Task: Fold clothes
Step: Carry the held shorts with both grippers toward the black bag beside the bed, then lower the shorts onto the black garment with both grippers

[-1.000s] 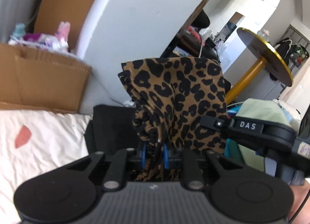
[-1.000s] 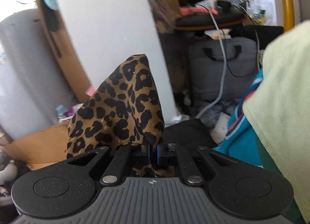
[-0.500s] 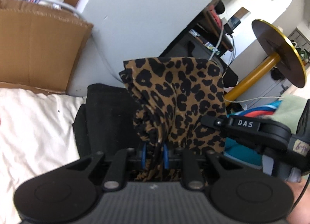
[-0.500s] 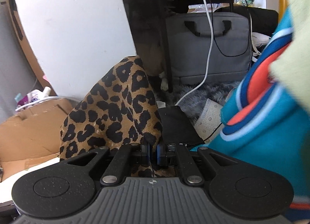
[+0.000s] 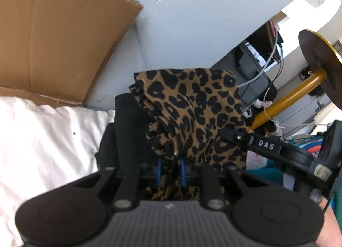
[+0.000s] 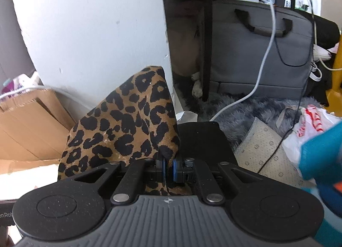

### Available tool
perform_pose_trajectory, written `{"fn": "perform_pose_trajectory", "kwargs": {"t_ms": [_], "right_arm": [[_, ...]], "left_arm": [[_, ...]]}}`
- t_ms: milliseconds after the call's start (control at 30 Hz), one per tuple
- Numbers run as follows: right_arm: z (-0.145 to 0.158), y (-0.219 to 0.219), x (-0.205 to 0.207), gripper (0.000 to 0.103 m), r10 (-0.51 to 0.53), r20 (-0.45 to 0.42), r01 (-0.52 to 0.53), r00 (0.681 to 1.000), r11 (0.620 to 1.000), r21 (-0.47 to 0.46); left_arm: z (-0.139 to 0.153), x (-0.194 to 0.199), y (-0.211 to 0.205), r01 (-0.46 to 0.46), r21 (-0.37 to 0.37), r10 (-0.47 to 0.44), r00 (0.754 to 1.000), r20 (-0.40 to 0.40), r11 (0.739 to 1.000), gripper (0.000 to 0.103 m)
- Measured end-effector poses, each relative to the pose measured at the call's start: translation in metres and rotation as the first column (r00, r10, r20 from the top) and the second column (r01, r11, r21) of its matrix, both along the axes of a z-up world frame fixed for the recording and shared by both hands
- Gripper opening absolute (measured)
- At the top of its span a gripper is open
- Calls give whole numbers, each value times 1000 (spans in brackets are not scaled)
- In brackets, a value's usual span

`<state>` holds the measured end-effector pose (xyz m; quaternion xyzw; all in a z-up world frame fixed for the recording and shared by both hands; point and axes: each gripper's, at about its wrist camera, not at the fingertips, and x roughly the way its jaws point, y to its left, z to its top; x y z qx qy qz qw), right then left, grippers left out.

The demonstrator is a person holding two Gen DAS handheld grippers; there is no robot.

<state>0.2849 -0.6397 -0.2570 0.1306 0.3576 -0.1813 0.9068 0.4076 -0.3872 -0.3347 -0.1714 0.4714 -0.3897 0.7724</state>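
Left wrist view: my left gripper [image 5: 170, 171] has its jaws clamped on a bunched edge of the leopard-print garment [image 5: 192, 105], which rises ahead of them above the white bed sheet [image 5: 42, 135]. A black folded cloth [image 5: 128, 131] lies just below, a cardboard box [image 5: 53, 33] beyond.

Right wrist view: my right gripper [image 6: 168, 170] pinches another corner of the garment [image 6: 132, 123], fabric trailing left toward the other hand. A grey bag [image 6: 256, 50] and cable [image 6: 267, 43] sit well beyond.

white bedsheet [image 5: 42, 140], black garment [image 5: 128, 135] on it
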Motion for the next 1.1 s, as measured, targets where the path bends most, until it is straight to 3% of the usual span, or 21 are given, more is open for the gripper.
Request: {"fn": "perform_pose_trajectory", "kwargs": {"t_ms": [133, 233, 267, 300, 367, 500, 800, 967, 1100], "right_arm": [[-16, -3, 15, 5, 23, -18, -23, 1000, 1000, -10], [-25, -3, 22, 11, 40, -3, -40, 999, 999, -28], [-28, -1, 23, 19, 47, 4, -47, 999, 998, -43], [-30, 1, 23, 32, 54, -1, -54, 999, 996, -68], [-31, 6, 21, 38, 62, -20, -65, 998, 989, -134], [-25, 7, 9, 38, 64, 5, -63, 998, 984, -168], [-22, 32, -31, 38, 84, 79, -75, 993, 992, -105], [-36, 38, -42, 39, 85, 82, -80, 993, 995, -62], [-50, 38, -47, 45, 101, 79, -98, 992, 994, -40]], "left_arm": [[-14, 9, 1, -22, 17, 23, 999, -22, 1000, 19], [-23, 17, 2, -54, 66, 57, 997, -52, 996, 23], [-23, 18, 4, -53, 76, 57, 997, -52, 996, 25], [-22, 19, 5, -50, 86, 54, 997, -48, 995, 27], [-18, 19, 7, -42, 107, 46, 999, -30, 993, 34], [2, 17, 17, -36, 138, 31, 999, 40, 990, 36], [51, 10, 6, 45, 128, -71, 977, 202, 991, 33], [37, 4, -19, 37, 161, -76, 968, 241, 986, 24], [15, 11, -29, 34, 205, -82, 970, 227, 978, 17]]}}
